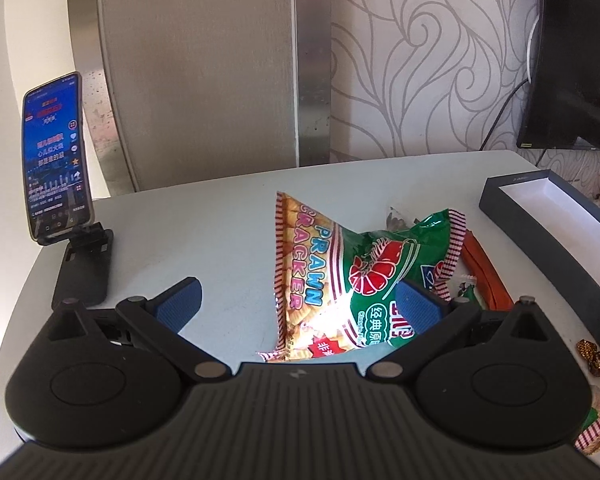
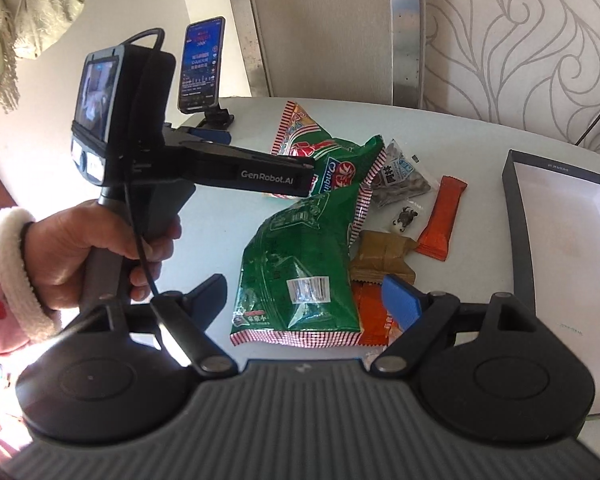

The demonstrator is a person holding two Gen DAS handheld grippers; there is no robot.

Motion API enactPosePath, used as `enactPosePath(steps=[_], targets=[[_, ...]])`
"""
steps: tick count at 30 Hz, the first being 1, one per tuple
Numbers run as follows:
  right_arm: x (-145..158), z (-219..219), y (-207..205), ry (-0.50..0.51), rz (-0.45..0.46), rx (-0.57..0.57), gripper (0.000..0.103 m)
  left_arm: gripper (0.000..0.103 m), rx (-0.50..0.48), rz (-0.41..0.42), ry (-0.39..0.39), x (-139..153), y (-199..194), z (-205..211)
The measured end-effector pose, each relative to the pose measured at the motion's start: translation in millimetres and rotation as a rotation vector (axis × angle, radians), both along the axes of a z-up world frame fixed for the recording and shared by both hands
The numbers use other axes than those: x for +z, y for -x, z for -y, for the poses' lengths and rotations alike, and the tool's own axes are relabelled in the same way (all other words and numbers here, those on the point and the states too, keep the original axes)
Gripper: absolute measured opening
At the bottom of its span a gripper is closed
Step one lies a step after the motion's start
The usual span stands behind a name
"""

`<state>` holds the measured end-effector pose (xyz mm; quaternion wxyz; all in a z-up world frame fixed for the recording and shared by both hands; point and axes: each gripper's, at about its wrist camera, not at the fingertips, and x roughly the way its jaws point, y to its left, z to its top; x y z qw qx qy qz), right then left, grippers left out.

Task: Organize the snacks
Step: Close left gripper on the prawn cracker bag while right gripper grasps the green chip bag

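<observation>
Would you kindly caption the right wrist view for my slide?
Open right gripper hovers over a green snack bag beside an empty box.

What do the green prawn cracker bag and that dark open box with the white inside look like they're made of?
The green prawn cracker bag looks like thin glossy plastic film: it is crinkled and shows bright glare and crimped striped edges. The dark open box with the white inside looks like matte rigid cardboard, judging by its straight thin walls and dull finish, though that is uncertain.
</observation>
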<state>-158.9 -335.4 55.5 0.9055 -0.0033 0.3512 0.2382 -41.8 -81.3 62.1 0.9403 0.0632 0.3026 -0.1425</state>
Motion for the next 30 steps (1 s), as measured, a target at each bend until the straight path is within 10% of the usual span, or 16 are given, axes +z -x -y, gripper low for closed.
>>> enactPosePath(steps=[18,30], targets=[[-21.3,-33.6,-32.0,0.144,-0.004,0.065,0.086,0.097,-0.156,-0.097,0.103,-22.3,-22.3,11.0],[-16.2,-36.5,-28.3,0.152,-0.003,0.109,0.057,0.073,-0.171,-0.068,0.119,-18.2,-13.3,14.4]])
